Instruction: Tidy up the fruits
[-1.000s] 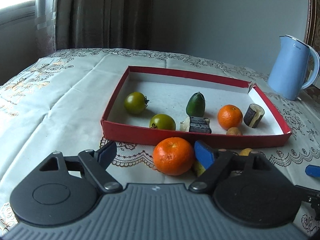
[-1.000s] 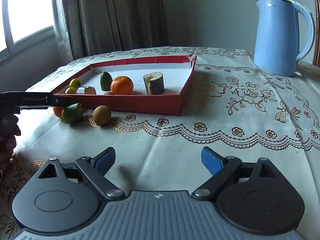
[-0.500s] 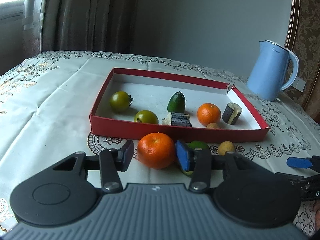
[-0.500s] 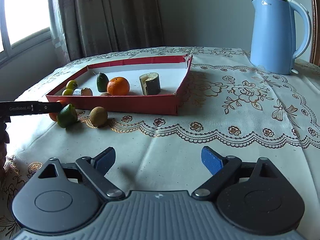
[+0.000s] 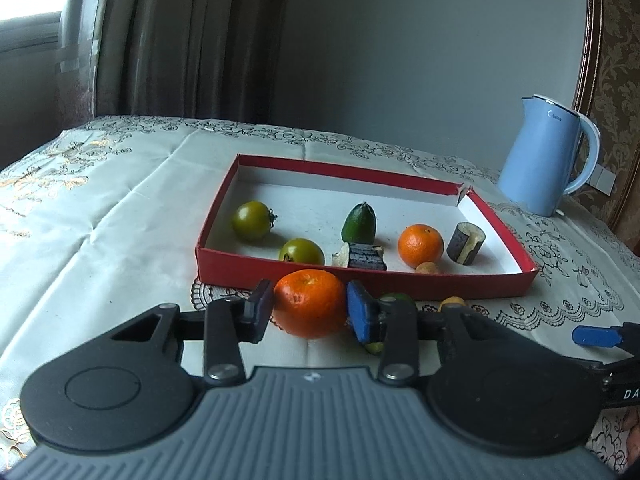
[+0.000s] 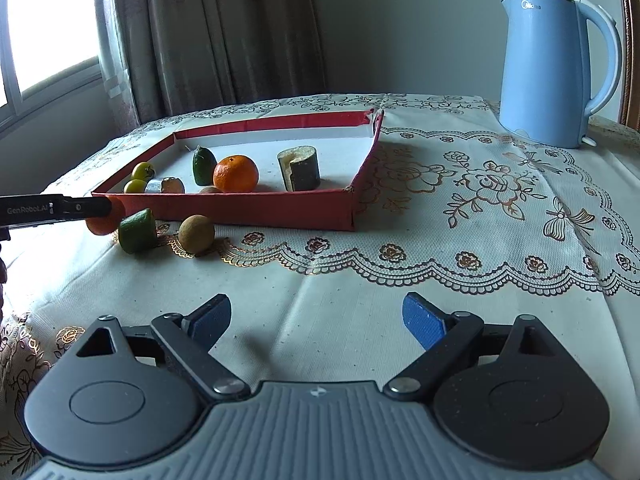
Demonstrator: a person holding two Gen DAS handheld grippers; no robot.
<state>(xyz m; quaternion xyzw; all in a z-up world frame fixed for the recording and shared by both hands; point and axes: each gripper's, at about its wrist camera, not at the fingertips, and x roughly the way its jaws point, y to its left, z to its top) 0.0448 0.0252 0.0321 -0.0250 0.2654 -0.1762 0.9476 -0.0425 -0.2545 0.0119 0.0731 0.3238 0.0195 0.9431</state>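
My left gripper [image 5: 310, 308] is shut on an orange mandarin [image 5: 311, 303] and holds it just in front of the red tray [image 5: 360, 276]. The tray holds two green tomatoes [image 5: 252, 220], a green pointed fruit [image 5: 359, 224], another mandarin [image 5: 421, 245] and two dark cut pieces [image 5: 466, 243]. A cut green fruit [image 6: 137, 231] and a small brown fruit [image 6: 196, 230] lie on the cloth before the tray. My right gripper [image 6: 316, 320] is open and empty over the cloth, well short of the fruit. The left gripper also shows in the right wrist view [image 6: 96, 212].
A light blue kettle [image 6: 554, 68] stands at the back right of the table. The table has an embroidered cloth [image 6: 460, 216]. Curtains and a window are behind on the left.
My left gripper closed around the mandarin and now grips it. The left view has risen and drawn back slightly. My right gripper stayed open and shifted little.
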